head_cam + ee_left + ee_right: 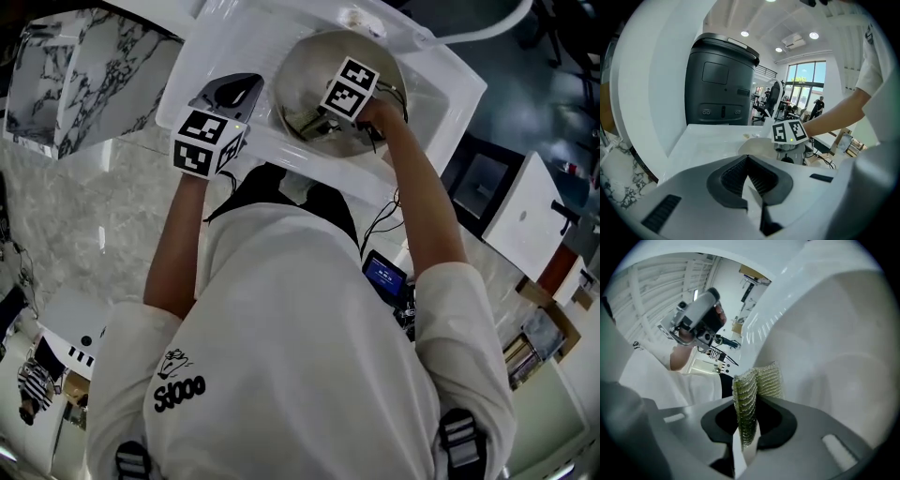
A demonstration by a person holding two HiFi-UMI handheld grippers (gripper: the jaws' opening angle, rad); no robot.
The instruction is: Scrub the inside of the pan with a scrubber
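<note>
1. Right hand-held gripper (745, 427): jaws clamped on the scrubber (757, 387), a greenish-gold mesh pad. The pad stands on edge, folded, and sticks out past the fingertips.
2. In the head view the right hand-held gripper (328, 114) sits down inside the pan (300, 70), its marker cube uppermost, towards the pan's near right side.
3. Pan: a round metal vessel lying in the white sink (441, 94), at the far centre of the scene. Its pale grey inner wall (834, 357) fills the right of the right gripper view, just beyond the scrubber. Whether the pad touches the wall cannot be told.
4. Left hand-held gripper (749, 180): jaws closed together, pad against pad, with nothing between them.
5. In the head view the left hand-held gripper (232, 94) is held over the sink's left part, just beside the pan's left rim and outside it.
6. The left gripper view looks across the sink to the pan's rim (752, 146), with the right gripper's marker cube above it.
7. A tall dark bin-like unit (719, 79) stands beyond the sink's far edge.
8. Marble-patterned counter (80, 80) lies left of the sink.
</note>
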